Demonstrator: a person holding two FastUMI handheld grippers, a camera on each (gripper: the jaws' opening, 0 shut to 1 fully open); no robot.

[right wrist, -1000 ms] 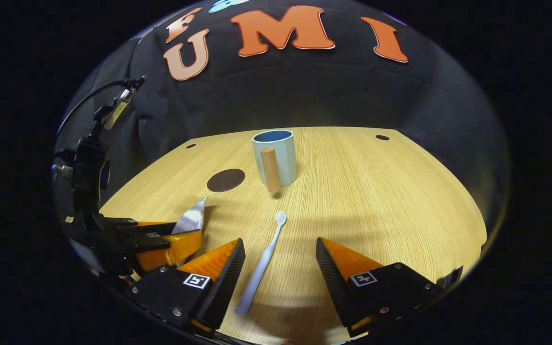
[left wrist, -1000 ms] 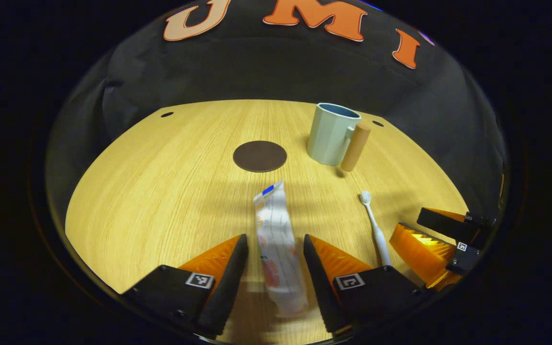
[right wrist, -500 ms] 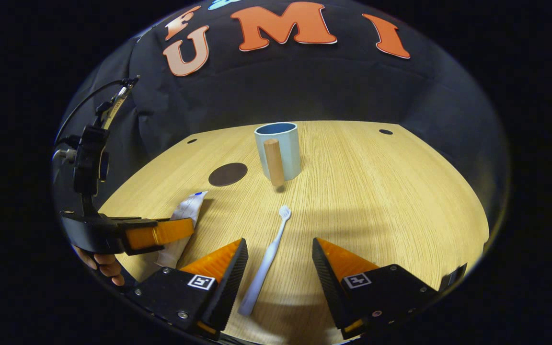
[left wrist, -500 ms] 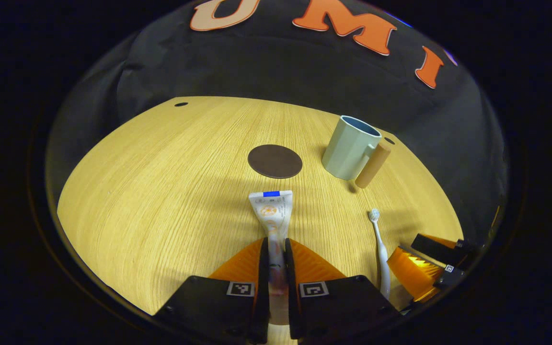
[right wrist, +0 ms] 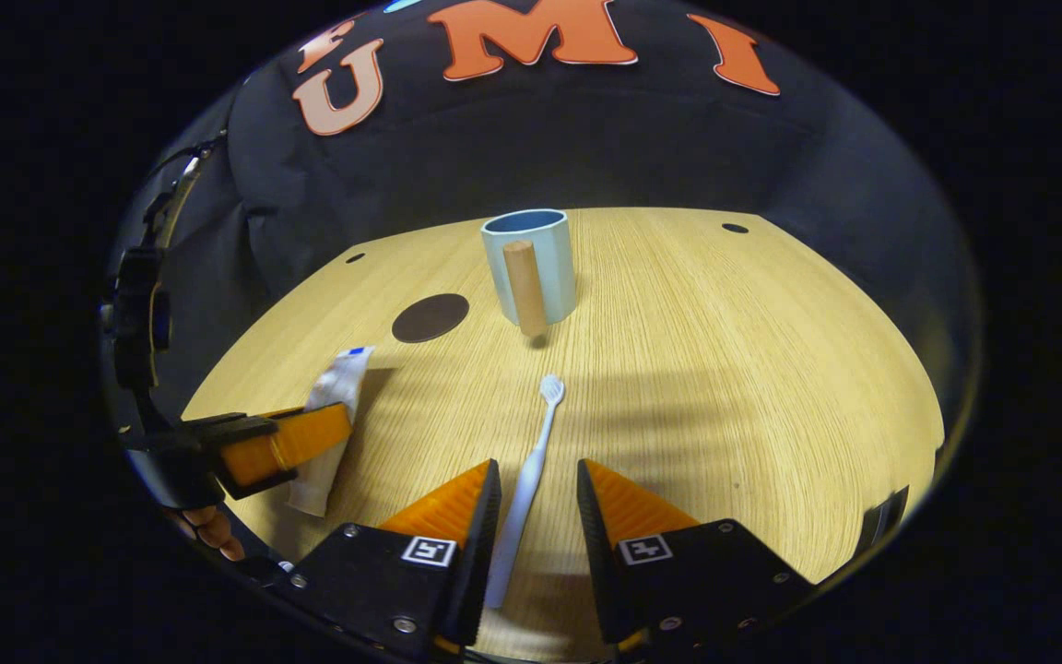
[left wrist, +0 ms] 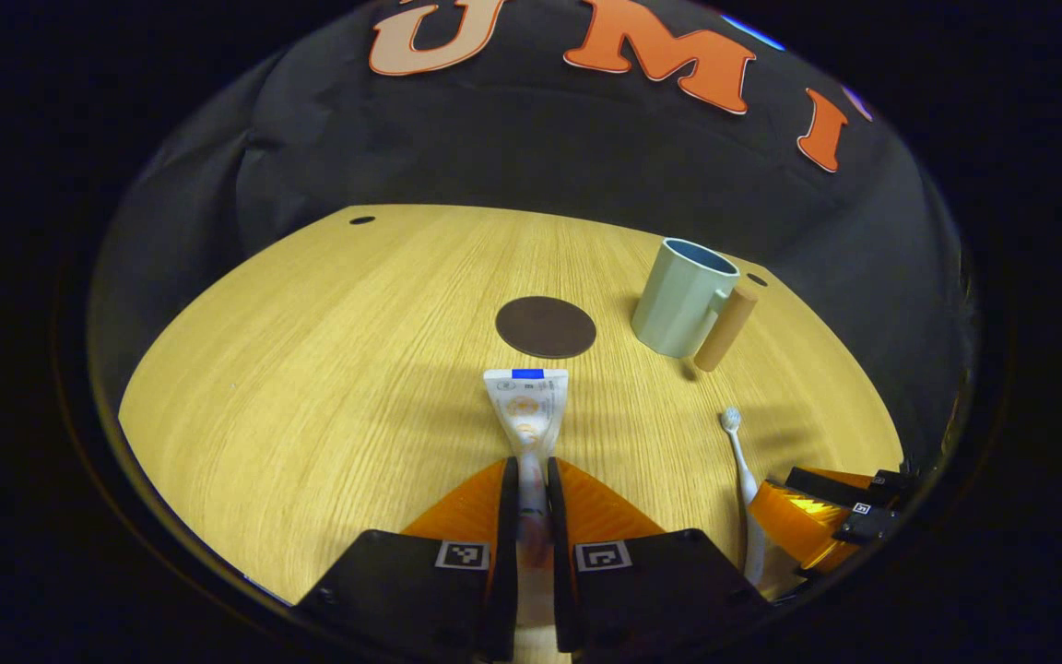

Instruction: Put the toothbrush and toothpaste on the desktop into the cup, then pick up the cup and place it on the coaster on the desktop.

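Left tongs (left wrist: 531, 498) clamping toothpaste (left wrist: 525, 406) (cap hidden)

Bare desktop (right wrist: 725, 369) right of cup (right wrist: 540, 267)

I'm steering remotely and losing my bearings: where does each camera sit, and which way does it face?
Left gripper view: rides the left gripper, facing along its jaws, shut on the toothpaste tube, toward the coaster.
Right gripper view: rides the right gripper, facing the cup; its jaws straddle the toothbrush with gaps. Fingers show lower left.
Shared: desktop, cup, coaster, toothbrush, toothpaste.
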